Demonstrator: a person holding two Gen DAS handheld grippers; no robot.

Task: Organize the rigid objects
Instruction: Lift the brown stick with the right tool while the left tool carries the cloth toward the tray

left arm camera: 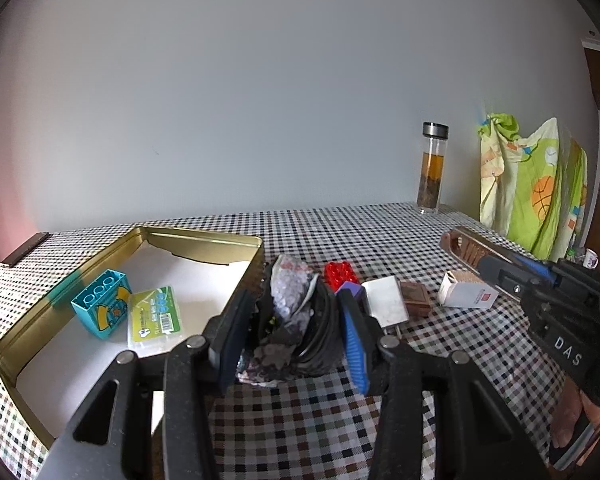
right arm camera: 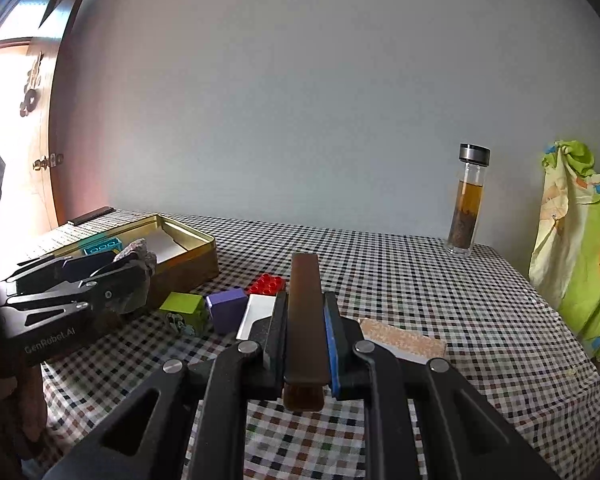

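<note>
My left gripper is shut on a dark grey rock-like lump and holds it beside the right wall of the gold tin. The tin holds a teal brick and a green card pack. My right gripper is shut on a brown wooden comb, held above the table; it also shows in the left wrist view. On the table lie a red brick, a purple block, a lime-green block, a white charger and a white box.
A glass tea bottle stands at the back of the checkered table. A green patterned cloth hangs at the right. A small brown block lies by the charger. A wooden door is at the left.
</note>
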